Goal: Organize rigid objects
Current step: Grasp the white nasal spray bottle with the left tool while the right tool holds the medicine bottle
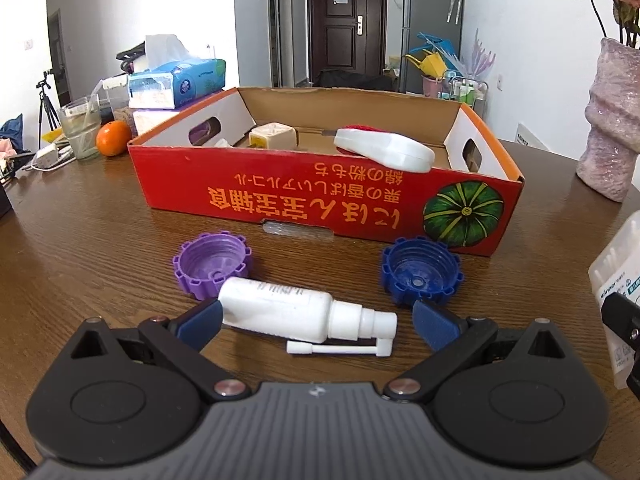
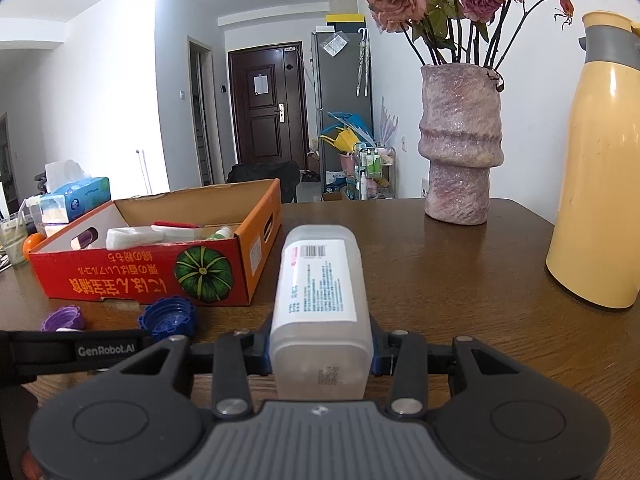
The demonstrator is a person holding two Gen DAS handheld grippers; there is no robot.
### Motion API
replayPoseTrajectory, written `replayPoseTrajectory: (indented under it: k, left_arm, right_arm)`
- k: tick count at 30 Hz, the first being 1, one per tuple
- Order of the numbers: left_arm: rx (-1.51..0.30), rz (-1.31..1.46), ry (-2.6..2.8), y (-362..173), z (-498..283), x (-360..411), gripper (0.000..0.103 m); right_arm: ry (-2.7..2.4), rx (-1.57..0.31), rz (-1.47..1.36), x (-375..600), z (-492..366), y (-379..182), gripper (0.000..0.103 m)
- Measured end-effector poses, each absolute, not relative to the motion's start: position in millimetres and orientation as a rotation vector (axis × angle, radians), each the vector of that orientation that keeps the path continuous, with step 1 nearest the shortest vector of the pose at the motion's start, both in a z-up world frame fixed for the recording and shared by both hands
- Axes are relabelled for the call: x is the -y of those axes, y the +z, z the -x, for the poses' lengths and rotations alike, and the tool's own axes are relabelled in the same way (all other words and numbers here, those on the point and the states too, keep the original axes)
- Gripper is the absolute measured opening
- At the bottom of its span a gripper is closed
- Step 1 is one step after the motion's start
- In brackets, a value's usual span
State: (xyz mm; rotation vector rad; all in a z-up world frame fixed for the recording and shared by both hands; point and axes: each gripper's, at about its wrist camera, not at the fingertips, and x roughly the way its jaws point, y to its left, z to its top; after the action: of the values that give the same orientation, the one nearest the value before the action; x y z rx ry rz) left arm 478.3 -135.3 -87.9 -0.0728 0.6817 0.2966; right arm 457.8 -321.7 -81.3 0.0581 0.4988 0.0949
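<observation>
While the left gripper hangs low over the wooden table with its jaws spread wide, a white spray bottle lies on its side between the blue pads, its base touching or just beside the left pad and its nozzle well apart from the right one. A thin white nozzle tube lies just in front of the bottle. Beyond it sit a purple cap and a blue cap, both open side up, near the front wall of the red cardboard box. Inside the box, a white flat plastic item rests over something red that is mostly hidden, and a cream cube-shaped item shows only its top above the wall.

The right gripper is clamped on a translucent plastic box of cotton swabs, which juts forward above the table; the box covers both fingertips, so only the blue pad edges show at its sides. In the left view this swab box is cut off at the right edge. A pink textured vase of dried roses stands behind, and a yellow thermos jug is partly cropped at the right.
</observation>
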Motion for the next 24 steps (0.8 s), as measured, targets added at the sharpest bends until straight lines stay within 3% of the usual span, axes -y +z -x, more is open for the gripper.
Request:
replayPoseTrajectory:
  k: [24]
  left_arm:
    - [-0.728,-0.028,0.244,-98.7,-492.0,121.2,0.103]
  right_arm:
    - [0.104,-0.504,-0.058,321.6,-457.2,-83.5,0.04]
